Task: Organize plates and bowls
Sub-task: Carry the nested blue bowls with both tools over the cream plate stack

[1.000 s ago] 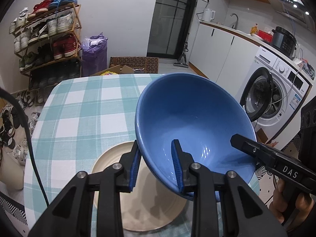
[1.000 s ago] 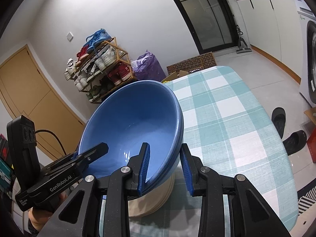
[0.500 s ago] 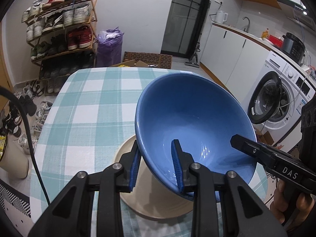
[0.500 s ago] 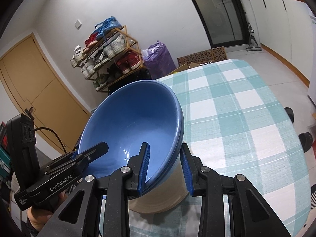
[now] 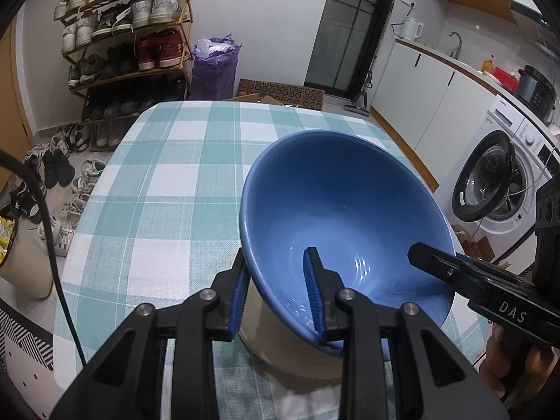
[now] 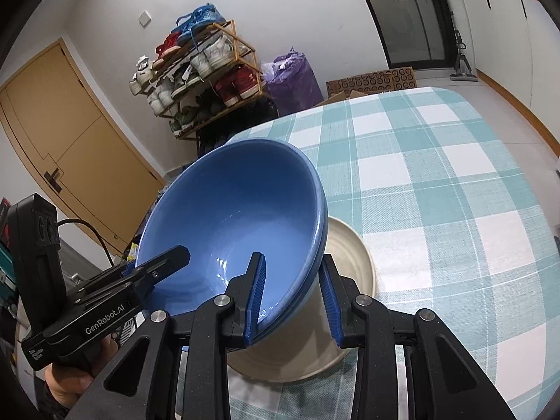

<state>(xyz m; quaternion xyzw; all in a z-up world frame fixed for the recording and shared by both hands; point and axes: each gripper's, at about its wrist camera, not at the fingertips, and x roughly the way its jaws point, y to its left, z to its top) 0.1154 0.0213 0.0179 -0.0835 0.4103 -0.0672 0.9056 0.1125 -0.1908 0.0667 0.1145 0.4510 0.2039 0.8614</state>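
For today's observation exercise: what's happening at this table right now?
A person holds a handheld gripper in each hand, and both grip one blue bowl by opposite sides of its rim. The left gripper and right gripper each have one finger inside and one outside. The bowl hangs tilted just above a beige plate on the checked tablecloth.

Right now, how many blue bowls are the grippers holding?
2, it seems: the right wrist view shows a double rim, so one blue bowl is nested in a second bowl, over the cream plate. More could hide underneath.
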